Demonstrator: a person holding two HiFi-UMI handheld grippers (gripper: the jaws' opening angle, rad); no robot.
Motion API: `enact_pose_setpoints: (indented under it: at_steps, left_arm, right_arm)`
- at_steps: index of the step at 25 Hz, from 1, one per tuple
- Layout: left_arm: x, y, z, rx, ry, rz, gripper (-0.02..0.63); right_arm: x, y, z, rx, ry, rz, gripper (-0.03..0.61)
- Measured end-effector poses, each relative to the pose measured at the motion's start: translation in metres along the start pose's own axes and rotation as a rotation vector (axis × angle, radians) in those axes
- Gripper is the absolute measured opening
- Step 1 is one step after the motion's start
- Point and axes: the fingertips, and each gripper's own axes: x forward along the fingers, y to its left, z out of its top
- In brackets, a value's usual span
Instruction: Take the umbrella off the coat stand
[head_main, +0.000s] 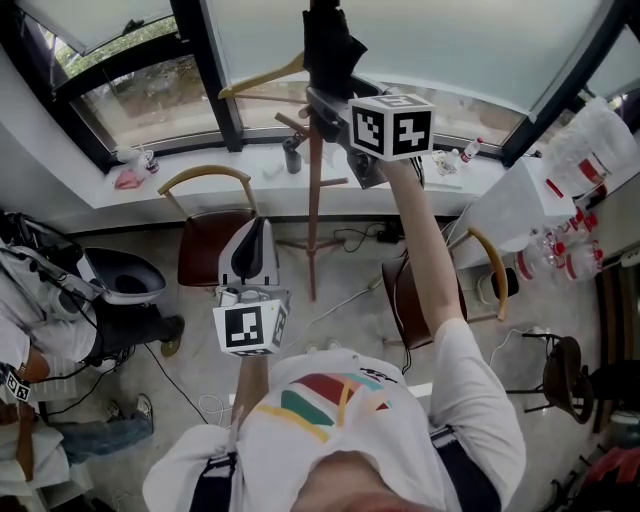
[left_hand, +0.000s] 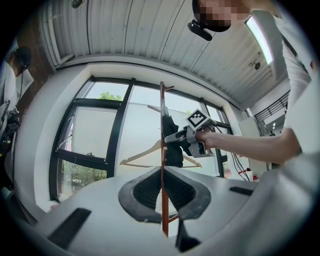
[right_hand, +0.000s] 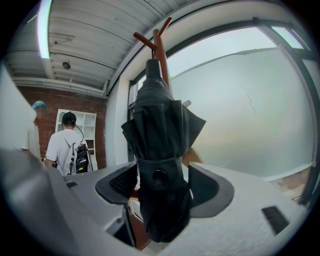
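Window glass fills the far wall, and the wooden coat stand (head_main: 314, 230) rises in front of the sill (head_main: 200, 185); I place everything from that stand. The umbrella (head_main: 328, 45), black, folded and strapped shut, hangs against the stand's upper pole, just below the forked pegs at its top. A wooden hanger (head_main: 262, 78) sits on a peg on the stand's other side, clear of the umbrella.

I have the right gripper (head_main: 330, 108) raised to the top of the stand. Its jaws stand wide, one on either side of the umbrella's bundled body, which fills most of the gap between them. I see no squeeze on the fabric, so I judge nothing is gripped yet. The left gripper (head_main: 256, 228) waits low, well short of the stand's foot, aimed at the pole. Its jaws are drawn together to a slit and hold nothing.

As I read it, the reach is done and the umbrella is bracketed. What remains is closing on it, lifting it off its peg and bringing it away from the stand.
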Motion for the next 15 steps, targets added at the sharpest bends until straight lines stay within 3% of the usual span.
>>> enact_pose_setpoints:
  at_steps: [15]
  left_arm:
    - [-0.006,0.012,-0.002,-0.007,0.009,0.019,0.011]
  right_arm:
    - [0.002,-0.001,0.000,-0.004,0.007,-0.042,0.229]
